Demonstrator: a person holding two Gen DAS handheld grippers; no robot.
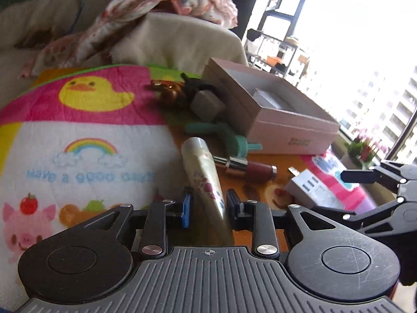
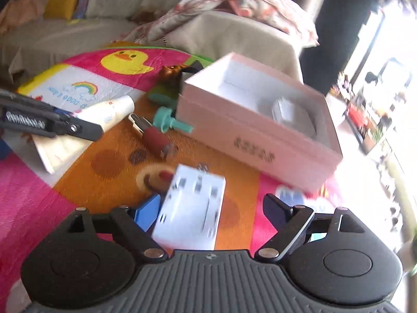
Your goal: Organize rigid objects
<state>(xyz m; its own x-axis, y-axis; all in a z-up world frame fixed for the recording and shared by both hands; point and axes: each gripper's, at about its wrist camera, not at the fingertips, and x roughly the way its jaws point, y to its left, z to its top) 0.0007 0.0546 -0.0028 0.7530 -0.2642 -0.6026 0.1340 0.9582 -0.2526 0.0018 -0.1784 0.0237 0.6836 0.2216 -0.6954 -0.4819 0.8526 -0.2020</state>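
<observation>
My left gripper [image 1: 208, 203] is shut on a cream tube with a floral print [image 1: 202, 172], which points away from me; the tube also shows in the right wrist view [image 2: 112, 113]. My right gripper [image 2: 208, 208] is open around a white multi-port charger [image 2: 192, 208] lying on the mat; the charger also shows in the left wrist view [image 1: 310, 190]. An open pink box [image 2: 255, 130] [image 1: 281, 120] stands beyond, with a white item inside [image 2: 294, 117]. A dark red lipstick [image 2: 156, 138] [image 1: 250, 168] and a teal plastic piece [image 2: 166, 120] [image 1: 229, 140] lie between.
A colourful mat with a duck print [image 1: 93, 94] covers the surface. A brown hair claw [image 1: 172, 92], a black item and a grey cube [image 1: 207, 103] lie by the box's far corner. A sofa with a floral blanket [image 2: 234, 2] stands behind. A bright window is on the right.
</observation>
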